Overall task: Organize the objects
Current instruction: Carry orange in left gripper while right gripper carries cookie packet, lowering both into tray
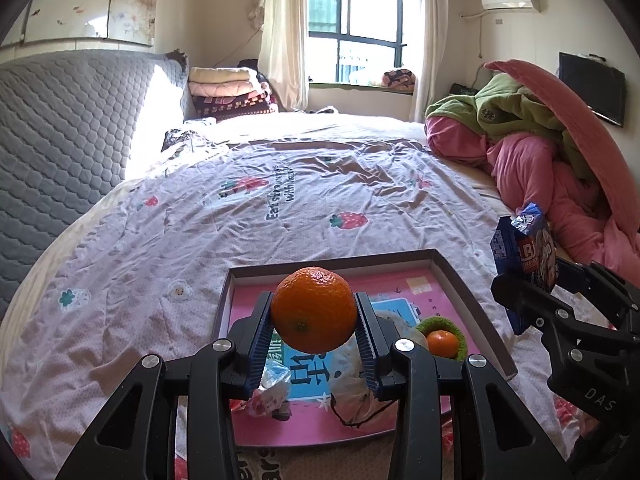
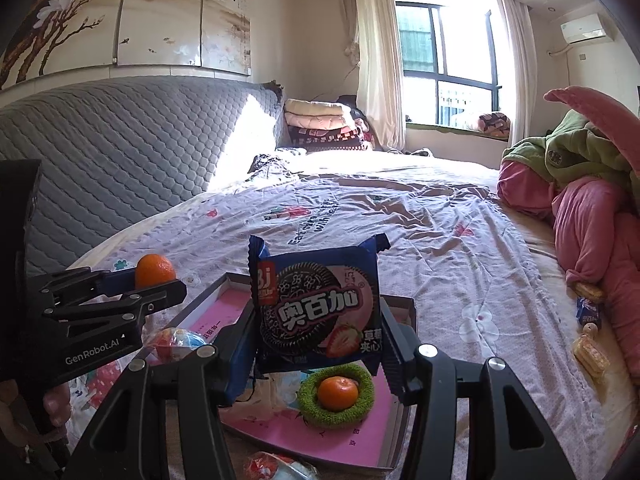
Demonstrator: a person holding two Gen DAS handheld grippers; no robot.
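An orange (image 1: 314,309) is grasped between the two ribbed pads of the left tool (image 1: 315,316) and is held in the air above the shallow tray (image 1: 456,280) with the pink bottom. A blue packet of sandwich biscuits (image 2: 318,308) is clamped upright between the pads of the right tool (image 2: 318,336), also above the tray, on its right side. The tray is laid on the bed (image 1: 240,216), near the front edge of the strawberry-print cover. Inside the tray, at the near right, a smaller orange (image 2: 338,393) is seated in a green fuzzy ring (image 2: 336,396). A crumpled white bag (image 1: 400,332) is seen in the middle of the tray, and a small snack wrapper (image 1: 272,392) at its near left. On the bed, far to the right and close to the pink blanket (image 2: 588,232), some small packets (image 2: 588,312) are lying apart from the tray.
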